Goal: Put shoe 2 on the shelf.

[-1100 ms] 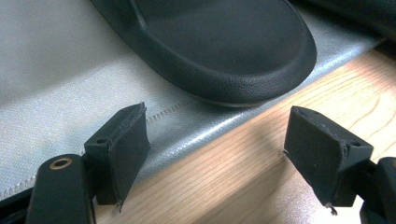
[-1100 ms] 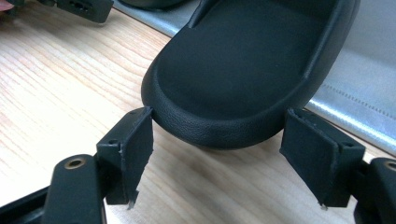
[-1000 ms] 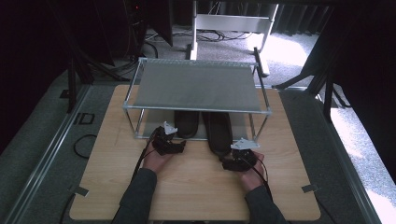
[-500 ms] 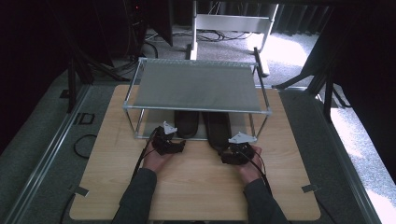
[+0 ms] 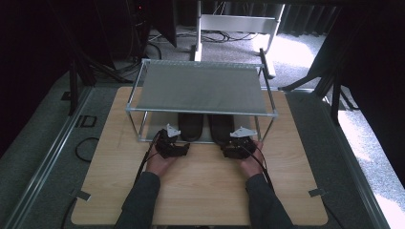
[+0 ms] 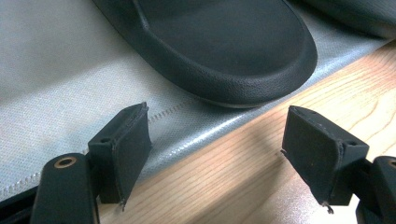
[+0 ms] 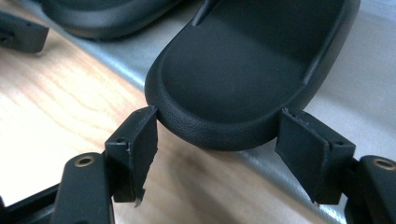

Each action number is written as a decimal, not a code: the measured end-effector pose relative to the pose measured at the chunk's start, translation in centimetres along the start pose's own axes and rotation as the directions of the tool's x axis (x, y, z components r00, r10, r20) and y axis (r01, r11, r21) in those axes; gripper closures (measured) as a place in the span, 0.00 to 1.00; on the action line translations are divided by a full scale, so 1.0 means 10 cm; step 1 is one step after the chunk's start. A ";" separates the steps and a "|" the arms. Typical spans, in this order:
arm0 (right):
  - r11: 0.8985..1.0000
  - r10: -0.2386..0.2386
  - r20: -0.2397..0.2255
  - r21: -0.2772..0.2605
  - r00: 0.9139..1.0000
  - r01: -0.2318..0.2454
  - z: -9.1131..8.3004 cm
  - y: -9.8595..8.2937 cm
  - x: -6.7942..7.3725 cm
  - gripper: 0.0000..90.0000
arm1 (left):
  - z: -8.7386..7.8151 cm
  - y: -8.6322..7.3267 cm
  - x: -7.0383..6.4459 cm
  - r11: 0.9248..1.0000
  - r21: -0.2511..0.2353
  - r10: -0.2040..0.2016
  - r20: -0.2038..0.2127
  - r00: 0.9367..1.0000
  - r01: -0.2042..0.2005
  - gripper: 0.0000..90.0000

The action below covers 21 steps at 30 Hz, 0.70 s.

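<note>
Surrounding the scene, a dark room held grey carpet (image 5: 52,143) and a white desk frame (image 5: 239,24) behind. A light wooden bench (image 5: 200,186) carried a two-tier metal shoe rack (image 5: 203,88), its lower grey fabric shelf (image 6: 56,79) holding two black slippers side by side. The left slipper (image 5: 190,125) lay just ahead of the left gripper (image 5: 173,143), jaws apart. The right gripper (image 5: 237,142) stood with jaws spread either side of the right slipper (image 7: 252,74) heel.
</note>
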State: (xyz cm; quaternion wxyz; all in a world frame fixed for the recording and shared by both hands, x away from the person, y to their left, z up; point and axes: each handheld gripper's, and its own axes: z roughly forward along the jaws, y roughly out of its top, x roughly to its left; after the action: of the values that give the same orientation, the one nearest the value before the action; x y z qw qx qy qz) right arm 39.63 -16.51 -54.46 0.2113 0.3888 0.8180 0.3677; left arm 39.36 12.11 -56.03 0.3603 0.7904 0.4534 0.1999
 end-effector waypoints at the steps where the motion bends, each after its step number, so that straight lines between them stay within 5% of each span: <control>1: 1.000 0.002 0.001 0.000 1.000 -0.002 0.02 0.01 -0.01 0.33 | 0.00 0.00 0.00 1.000 0.000 0.000 0.000 1.000 0.000 0.27; 21: 0.997 -0.071 -0.068 0.002 0.995 0.071 0.09 0.11 0.14 0.47 | 0.00 0.00 0.00 1.000 0.000 0.000 0.001 1.000 0.000 0.27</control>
State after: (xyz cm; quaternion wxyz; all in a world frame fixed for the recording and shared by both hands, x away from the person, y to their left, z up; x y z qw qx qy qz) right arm 39.83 -14.53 -54.28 0.1953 0.3473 0.8388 0.3709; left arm 39.36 12.13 -56.02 0.3606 0.7904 0.4532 0.1995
